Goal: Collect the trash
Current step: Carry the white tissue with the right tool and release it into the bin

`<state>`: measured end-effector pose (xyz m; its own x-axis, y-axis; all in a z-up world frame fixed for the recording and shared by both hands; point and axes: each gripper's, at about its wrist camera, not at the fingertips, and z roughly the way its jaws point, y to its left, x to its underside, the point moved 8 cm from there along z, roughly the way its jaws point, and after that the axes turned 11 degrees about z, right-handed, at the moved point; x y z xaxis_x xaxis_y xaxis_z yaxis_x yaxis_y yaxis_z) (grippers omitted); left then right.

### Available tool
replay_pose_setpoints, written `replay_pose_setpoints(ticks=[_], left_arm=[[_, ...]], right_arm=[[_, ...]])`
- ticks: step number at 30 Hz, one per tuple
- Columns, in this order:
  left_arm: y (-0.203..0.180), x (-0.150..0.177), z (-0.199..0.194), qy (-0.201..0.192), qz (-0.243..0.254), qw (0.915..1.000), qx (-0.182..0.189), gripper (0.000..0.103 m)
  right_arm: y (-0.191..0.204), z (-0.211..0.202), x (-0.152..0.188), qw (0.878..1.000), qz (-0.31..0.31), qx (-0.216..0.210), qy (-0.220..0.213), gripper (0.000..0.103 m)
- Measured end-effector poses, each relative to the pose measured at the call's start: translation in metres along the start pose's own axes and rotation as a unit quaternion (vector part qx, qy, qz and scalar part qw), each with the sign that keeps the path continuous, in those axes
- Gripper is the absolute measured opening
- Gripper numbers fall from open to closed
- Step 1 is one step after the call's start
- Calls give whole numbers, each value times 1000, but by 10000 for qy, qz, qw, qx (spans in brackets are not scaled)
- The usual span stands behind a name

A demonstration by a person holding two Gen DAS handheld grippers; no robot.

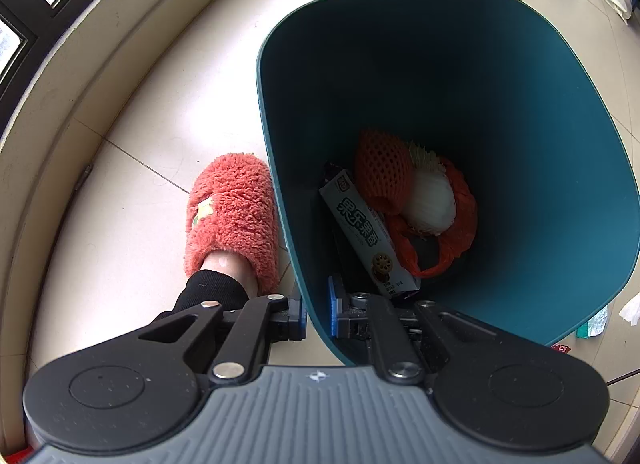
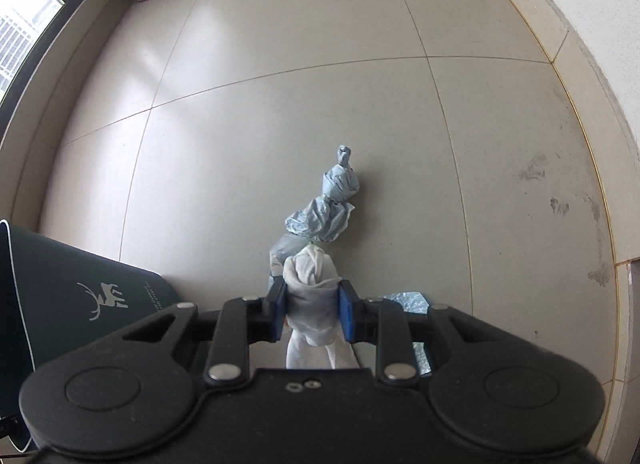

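- Trash is seen in both wrist views: some lies inside a teal bin (image 1: 520, 112), some is held, some is on the tiled floor (image 2: 280, 64).
- In the left wrist view, the left gripper (image 1: 318, 314) is clamped on the near rim of the bin, one blue pad outside the wall and one inside, the jaws nearly together with only the wall between them.
- Beyond the left gripper, at the bottom of the bin, a long printed snack box (image 1: 368, 232) is seen, with an orange foam fruit net (image 1: 382, 168), a white foam net (image 1: 434, 200) and an orange plastic bag (image 1: 460, 216) just past it and touching one another.
- To the left of the left gripper, beside the bin's outer wall, a foot in a fluffy coral slipper (image 1: 234, 216) stands on the floor.
- To the right of the bin, small scraps of paper and wrapper (image 1: 596, 322) lie on the floor.
- In the right wrist view, the right gripper (image 2: 312, 310) is closed part-way on a crumpled white tissue wad (image 2: 310, 288), both blue pads pressing its sides.
- Just ahead of the right gripper, a twisted pale blue plastic bag (image 2: 326, 208) is seen; whether it hangs from the tissue or lies on the floor cannot be told.
- Under the right finger, a crinkled silvery wrapper (image 2: 408, 300) lies on the floor.
- To the left of the right gripper, the bin's dark outer wall with a white deer logo (image 2: 104, 296) is seen.
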<state>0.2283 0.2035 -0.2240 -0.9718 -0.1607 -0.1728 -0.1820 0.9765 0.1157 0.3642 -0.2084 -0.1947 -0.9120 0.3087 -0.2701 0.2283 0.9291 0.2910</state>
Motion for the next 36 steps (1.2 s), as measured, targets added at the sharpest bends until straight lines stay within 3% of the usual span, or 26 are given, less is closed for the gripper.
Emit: replay_pose_setpoints(ticks=[9,17,27,36], left_arm=[[4,0,2,29,-39,10000,65,10],[6,2,5,40,-68,9999,127,10],[9,4,10,45,-87,9998,195,10],[8,4,12,43,-71,9998,195,10]], right_arm=[[115,-70,-2,9884,-1125,-954,-370,25],[200,-87,19,9689,-1926,-1520,-331,25],[267,-39,53,9587,-2442,-1458,41,25],[282,20,90,9531,-2833,-930,522,25]])
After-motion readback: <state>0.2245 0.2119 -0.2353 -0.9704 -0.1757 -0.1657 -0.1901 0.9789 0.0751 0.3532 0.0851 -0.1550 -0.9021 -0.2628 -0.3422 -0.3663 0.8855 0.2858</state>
